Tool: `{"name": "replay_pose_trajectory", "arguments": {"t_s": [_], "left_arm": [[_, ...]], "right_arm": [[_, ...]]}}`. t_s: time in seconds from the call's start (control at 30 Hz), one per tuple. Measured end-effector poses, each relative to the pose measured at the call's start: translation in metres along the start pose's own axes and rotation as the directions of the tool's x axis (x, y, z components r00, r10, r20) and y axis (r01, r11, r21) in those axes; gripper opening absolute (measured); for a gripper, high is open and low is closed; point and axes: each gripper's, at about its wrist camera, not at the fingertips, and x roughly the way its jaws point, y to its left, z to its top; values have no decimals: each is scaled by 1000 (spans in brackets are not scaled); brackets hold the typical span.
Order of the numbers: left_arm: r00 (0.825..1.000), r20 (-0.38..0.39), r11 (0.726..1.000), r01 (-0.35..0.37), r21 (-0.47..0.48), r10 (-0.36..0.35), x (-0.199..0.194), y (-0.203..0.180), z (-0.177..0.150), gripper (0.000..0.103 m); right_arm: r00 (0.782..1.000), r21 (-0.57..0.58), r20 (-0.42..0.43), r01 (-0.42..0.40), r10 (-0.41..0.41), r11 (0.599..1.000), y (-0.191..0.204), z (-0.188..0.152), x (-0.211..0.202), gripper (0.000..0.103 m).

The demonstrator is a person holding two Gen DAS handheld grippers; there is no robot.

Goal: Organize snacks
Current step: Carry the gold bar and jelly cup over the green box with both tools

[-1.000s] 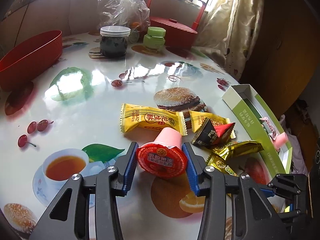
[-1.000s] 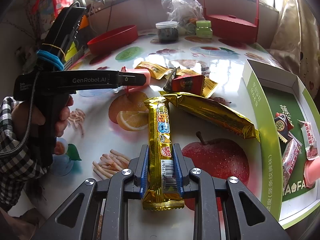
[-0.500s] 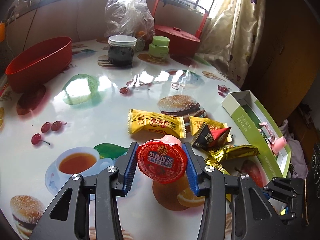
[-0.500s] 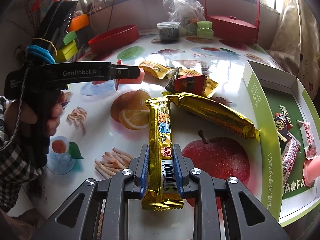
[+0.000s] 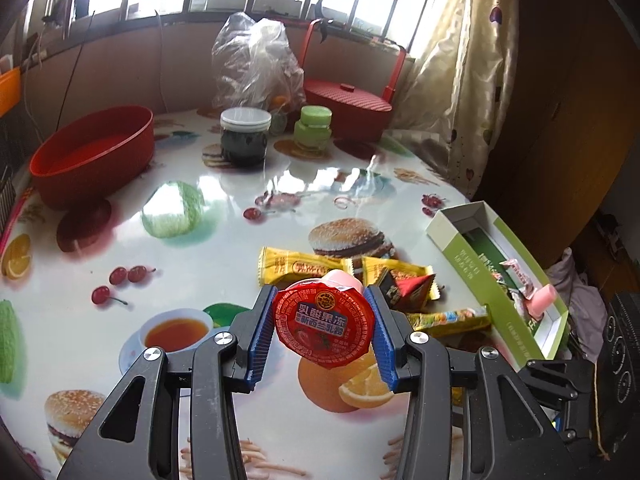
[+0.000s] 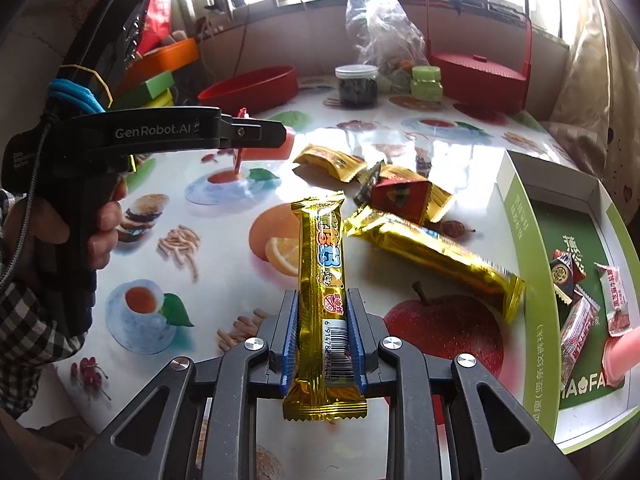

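— The left gripper [image 5: 324,336] had lifted the jelly cup [image 5: 325,330] off the table [image 5: 224,200], clamped at lower centre.

— And the right gripper [image 6: 322,344]?

— Clenched on the gold bar [image 6: 323,300], bottom centre.

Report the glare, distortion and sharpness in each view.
Left wrist view: window glare streaks the glossy table, window panes blown out, fisheye bends the edges, jelly cup lid print sharp. Right wrist view: backlit windows, glare mid-table, gold bar barcode crisp, dark vignette corners.
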Motion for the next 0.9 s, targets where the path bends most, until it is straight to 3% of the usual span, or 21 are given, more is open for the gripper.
{"name": "replay_pose_trajectory", "arguments": {"t_s": [0.5, 0.9], "left_arm": [[998, 70, 999, -12, 35, 9, -24, -17, 17, 45], [994, 101, 997, -44, 60, 37, -42, -20, 24, 45]], "right_arm": [[997, 9, 72, -2, 1, 1000, -5, 3, -20, 22], [991, -38, 89, -101, 104, 994, 10, 4, -25, 22]]}}
